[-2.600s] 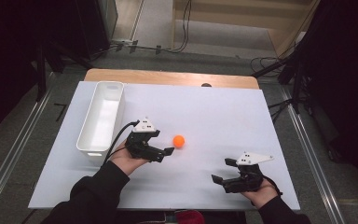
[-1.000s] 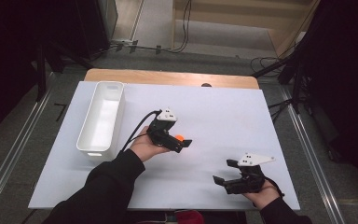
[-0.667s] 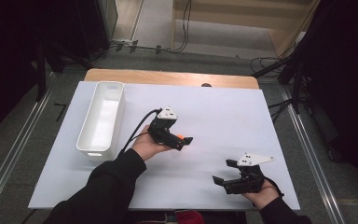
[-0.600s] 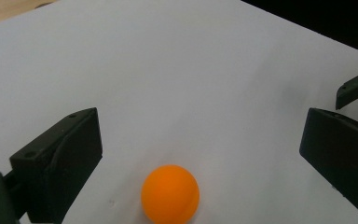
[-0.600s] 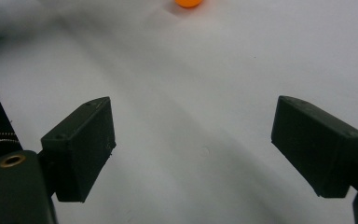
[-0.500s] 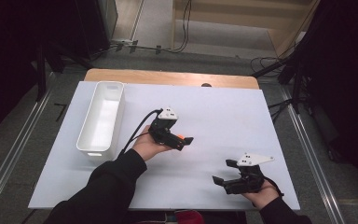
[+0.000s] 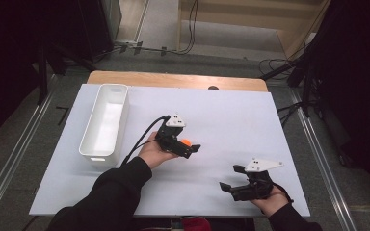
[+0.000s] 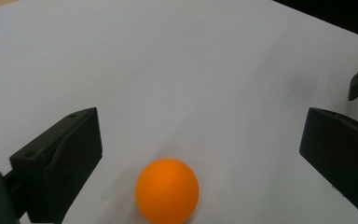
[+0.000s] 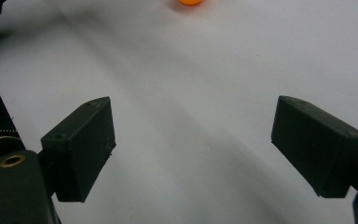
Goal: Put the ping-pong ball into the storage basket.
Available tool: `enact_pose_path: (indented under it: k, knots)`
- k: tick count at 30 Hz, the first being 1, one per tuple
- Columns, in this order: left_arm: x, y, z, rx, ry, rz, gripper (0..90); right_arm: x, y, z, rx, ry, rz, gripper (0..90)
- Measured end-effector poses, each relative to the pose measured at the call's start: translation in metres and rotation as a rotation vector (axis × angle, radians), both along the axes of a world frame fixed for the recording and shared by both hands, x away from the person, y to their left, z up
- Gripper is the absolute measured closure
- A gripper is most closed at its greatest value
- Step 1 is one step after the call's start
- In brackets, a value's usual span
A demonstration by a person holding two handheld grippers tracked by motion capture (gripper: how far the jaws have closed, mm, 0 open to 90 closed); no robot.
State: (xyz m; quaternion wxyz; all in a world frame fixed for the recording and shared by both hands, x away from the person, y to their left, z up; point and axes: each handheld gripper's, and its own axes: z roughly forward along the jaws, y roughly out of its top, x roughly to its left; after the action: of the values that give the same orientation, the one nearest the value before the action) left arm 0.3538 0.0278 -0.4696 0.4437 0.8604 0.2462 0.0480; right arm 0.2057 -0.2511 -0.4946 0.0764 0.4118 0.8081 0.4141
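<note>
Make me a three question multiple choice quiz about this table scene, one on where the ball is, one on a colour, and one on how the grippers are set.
1. Where is the ball?
A. Inside the white tray
B. On the table between the left gripper's jaws
C. Clamped in the right gripper

2. What colour is the ball?
A. Orange
B. Green
C. White

3. How do the right gripper's jaws stand?
A. Shut on the ball
B. Shut on nothing
C. Open, with nothing between them

Answers:
1. B: in the left gripper view the ball rests on the white table in the gap of the left gripper, touching neither jaw; the white tray sits apart at the table's left.
2. A: the ball is plainly orange in both gripper views.
3. C: the right gripper shows a wide gap over bare table.
</note>
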Motion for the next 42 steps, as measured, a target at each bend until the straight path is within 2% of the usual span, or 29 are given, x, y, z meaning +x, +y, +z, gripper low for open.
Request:
enact_pose_path:
  k: [10, 20, 36, 42]
  knots:
    - [-0.001, 0.000, -0.010, 0.008, 0.007, -0.008, 0.0, 0.000, 0.000, 0.000, -0.005, -0.005, 0.000, 12.2]
    - [0.002, 0.004, -0.020, 0.020, 0.016, 0.022, 0.0, -0.001, 0.000, 0.000, -0.006, 0.003, 0.001, 12.2]
    - [0.006, 0.004, -0.034, 0.070, 0.037, 0.032, 0.0, -0.001, 0.001, 0.000, -0.012, 0.005, 0.004, 12.1]
    - [0.006, 0.002, -0.038, 0.094, 0.034, 0.030, 0.0, -0.002, 0.001, 0.000, -0.011, 0.010, 0.006, 12.1]
